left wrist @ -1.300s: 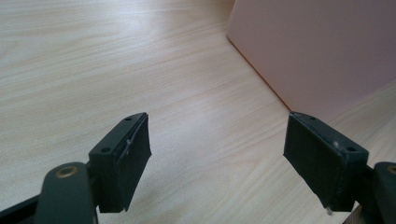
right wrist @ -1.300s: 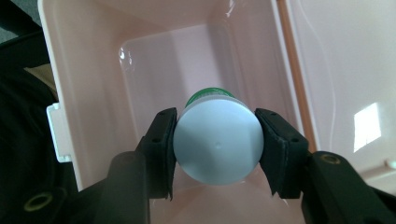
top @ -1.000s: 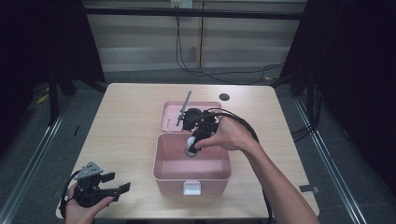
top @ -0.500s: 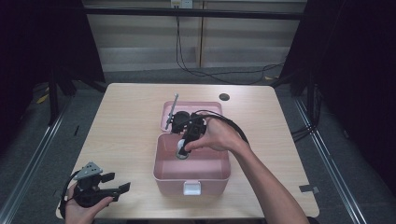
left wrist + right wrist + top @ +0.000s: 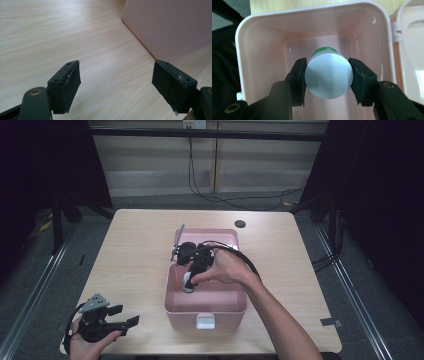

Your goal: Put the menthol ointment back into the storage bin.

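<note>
High view: our right gripper (image 5: 189, 282) hangs inside the open pink plastic box (image 5: 235, 306), at table centre; the left gripper (image 5: 131, 322) waits at seven o'clock.

Left gripper view: jaws spread wide, holding nothing, over the pale wooden table (image 5: 50, 37).

Right gripper view: we're pinching a white-capped, green-labelled bottle (image 5: 328, 75) above the box floor. That smooth round cap could slip and the bottle topple.

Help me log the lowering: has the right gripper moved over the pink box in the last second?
Yes. In the high view the right gripper, shut on the white-capped bottle, has shifted leftward over the pink box, away from its open lid.
</note>
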The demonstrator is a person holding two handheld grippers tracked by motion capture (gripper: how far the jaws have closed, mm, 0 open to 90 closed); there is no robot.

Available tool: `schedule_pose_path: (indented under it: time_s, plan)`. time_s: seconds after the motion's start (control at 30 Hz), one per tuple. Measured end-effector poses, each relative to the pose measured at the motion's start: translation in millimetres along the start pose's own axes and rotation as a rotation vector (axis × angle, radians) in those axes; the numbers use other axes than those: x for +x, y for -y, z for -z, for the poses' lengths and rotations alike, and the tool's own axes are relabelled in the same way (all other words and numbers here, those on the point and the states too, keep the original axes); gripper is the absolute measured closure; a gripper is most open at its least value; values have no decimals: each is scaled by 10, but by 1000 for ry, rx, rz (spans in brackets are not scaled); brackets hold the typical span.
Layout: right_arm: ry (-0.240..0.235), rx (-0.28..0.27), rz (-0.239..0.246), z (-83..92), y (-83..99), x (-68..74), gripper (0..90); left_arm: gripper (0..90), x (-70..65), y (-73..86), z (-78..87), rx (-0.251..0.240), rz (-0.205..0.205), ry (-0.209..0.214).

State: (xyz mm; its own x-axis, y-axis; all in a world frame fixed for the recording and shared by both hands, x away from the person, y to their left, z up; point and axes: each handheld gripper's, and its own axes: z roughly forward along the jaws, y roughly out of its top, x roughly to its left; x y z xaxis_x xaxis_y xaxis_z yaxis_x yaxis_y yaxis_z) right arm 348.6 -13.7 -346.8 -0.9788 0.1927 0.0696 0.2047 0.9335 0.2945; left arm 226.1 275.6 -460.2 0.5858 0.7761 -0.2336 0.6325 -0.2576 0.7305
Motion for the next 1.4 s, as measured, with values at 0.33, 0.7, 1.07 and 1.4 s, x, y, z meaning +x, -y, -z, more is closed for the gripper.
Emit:
schedule_pose_path:
  time_s: [0.33,0.7,1.07,1.4]
  plan:
    - [-27,29,21,-172,-128,30,518,226,4,1,4,2,-6,1]
    - [-38,45,29,-315,-184,32,519,225,4,0,3,0,-4,-2]
    - [-58,53,37,-420,-200,-12,519,226,17,-1,-17,6,7,0]
    - [-73,78,39,-606,-251,-16,519,226,9,-10,-16,4,-4,7]
